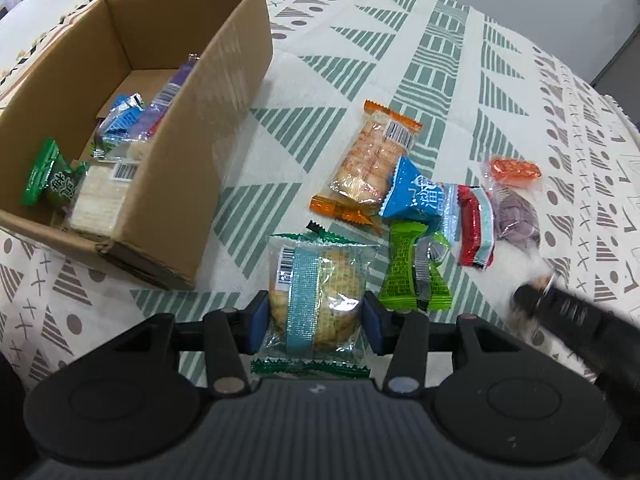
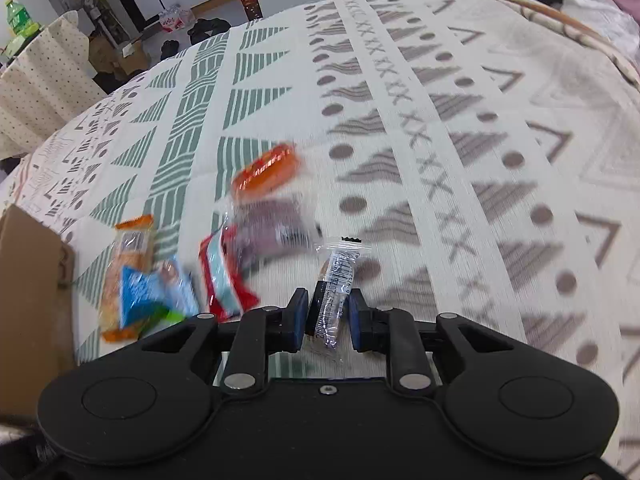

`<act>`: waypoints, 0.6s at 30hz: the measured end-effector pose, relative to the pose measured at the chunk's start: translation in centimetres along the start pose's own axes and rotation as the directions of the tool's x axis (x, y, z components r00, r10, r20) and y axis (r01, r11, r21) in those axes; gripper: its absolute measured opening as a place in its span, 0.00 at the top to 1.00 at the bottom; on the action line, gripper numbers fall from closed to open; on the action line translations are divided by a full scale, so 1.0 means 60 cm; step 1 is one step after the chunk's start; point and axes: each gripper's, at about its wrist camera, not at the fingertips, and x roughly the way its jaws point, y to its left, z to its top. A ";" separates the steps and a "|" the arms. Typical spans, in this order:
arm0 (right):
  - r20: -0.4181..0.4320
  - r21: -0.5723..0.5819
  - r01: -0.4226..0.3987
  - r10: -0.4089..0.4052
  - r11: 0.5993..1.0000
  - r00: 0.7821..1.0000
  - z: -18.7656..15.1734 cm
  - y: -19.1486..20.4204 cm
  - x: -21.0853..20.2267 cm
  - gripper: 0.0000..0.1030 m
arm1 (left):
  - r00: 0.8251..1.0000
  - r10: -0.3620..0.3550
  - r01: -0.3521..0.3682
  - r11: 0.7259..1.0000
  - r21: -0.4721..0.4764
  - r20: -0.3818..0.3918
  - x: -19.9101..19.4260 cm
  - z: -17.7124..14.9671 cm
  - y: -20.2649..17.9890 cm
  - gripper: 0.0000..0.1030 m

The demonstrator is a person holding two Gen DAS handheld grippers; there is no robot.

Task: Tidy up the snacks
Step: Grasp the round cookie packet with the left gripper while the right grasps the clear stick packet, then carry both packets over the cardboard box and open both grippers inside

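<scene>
Clear plastic crinkles between the blue pads of the left gripper (image 1: 315, 317), which is clamped on a green-edged cracker pack (image 1: 314, 300) on the patterned cloth (image 1: 400, 60). Ahead and to its left stands the cardboard box (image 1: 224, 120), open, with several packets inside. Ahead to its right lies a loose cluster of snacks, the orange pack (image 1: 366, 164) among them. The right gripper (image 2: 324, 316) is closed on a slim clear-wrapped bar (image 2: 334, 292), with a purple packet (image 2: 272, 224) just ahead to its left.

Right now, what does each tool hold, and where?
Left tool: clear green-edged cracker packet, by its sides. Right tool: slim clear snack packet, near its lower end.
</scene>
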 end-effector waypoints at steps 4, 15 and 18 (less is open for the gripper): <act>-0.004 0.008 -0.026 0.026 1.000 1.000 -0.026 0.002 -0.027 0.80 | 0.999 -0.027 0.027 1.000 0.012 0.019 -0.023 -0.002 0.001 0.54; 0.065 -0.001 -0.083 0.083 0.997 0.994 -0.056 0.023 -0.111 0.80 | 0.989 -0.103 0.101 0.994 0.029 0.101 -0.100 -0.010 0.014 0.54; 0.089 -0.022 -0.090 0.091 0.996 0.992 -0.059 0.035 -0.133 0.80 | 0.985 -0.123 0.120 0.992 0.027 0.124 -0.121 -0.007 0.022 0.54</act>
